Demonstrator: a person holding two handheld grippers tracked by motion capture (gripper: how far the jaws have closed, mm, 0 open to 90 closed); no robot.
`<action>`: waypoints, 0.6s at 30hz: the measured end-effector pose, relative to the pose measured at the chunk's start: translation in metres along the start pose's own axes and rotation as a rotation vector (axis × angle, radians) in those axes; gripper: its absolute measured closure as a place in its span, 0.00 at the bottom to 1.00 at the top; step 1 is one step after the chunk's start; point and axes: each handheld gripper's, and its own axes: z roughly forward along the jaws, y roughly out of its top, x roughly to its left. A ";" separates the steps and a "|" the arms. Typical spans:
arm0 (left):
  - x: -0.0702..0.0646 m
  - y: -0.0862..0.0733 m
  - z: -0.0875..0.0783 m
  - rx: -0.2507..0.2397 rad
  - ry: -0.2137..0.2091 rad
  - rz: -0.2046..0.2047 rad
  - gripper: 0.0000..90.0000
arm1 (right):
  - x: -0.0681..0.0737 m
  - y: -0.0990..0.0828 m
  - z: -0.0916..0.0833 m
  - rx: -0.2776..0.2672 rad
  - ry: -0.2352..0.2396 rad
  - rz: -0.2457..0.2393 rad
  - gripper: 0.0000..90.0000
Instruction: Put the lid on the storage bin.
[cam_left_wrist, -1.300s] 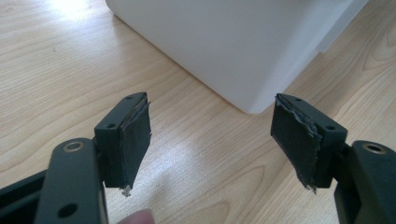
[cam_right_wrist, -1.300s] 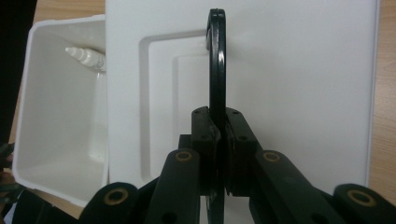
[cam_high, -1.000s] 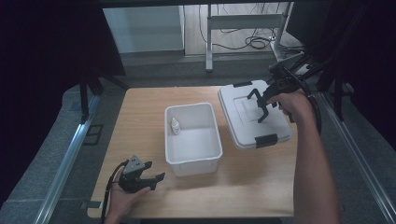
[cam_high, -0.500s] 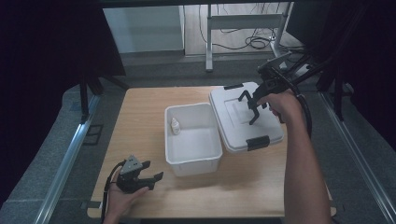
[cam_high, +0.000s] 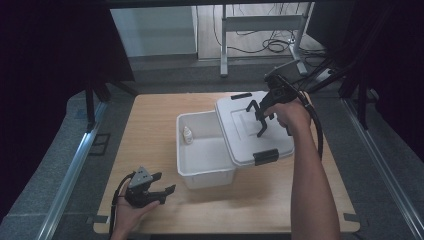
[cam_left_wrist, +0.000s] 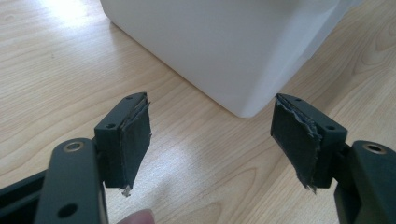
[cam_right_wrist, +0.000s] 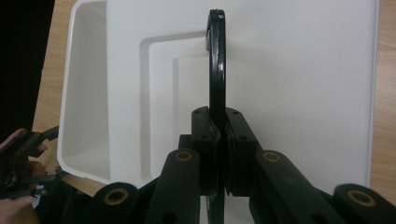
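The right gripper (cam_high: 260, 118) is clamped on the lid's black handle (cam_right_wrist: 216, 60) — the white lid (cam_high: 240, 142) hangs partly over the open bin (cam_high: 205, 170); the left gripper (cam_high: 156, 192) rests apart.

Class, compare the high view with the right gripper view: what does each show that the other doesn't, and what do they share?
High view alone: the small bottle standing inside the white box, the whole wooden table, and the lid's black end latches.
Right gripper view alone: close up, the right gripper shut on the lid's black handle.
Both: the white lid overlapping the open box, and the left gripper beyond it.
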 end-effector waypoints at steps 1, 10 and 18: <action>0.000 0.000 0.000 0.000 0.000 0.001 0.32 | 0.002 0.000 0.001 0.000 0.003 0.003 0.95; 0.002 0.000 -0.003 -0.009 0.002 -0.006 0.32 | 0.018 0.000 0.001 -0.010 0.017 0.005 0.95; 0.001 -0.001 0.000 -0.001 0.000 -0.006 0.32 | 0.029 0.003 0.014 0.004 0.028 0.001 0.95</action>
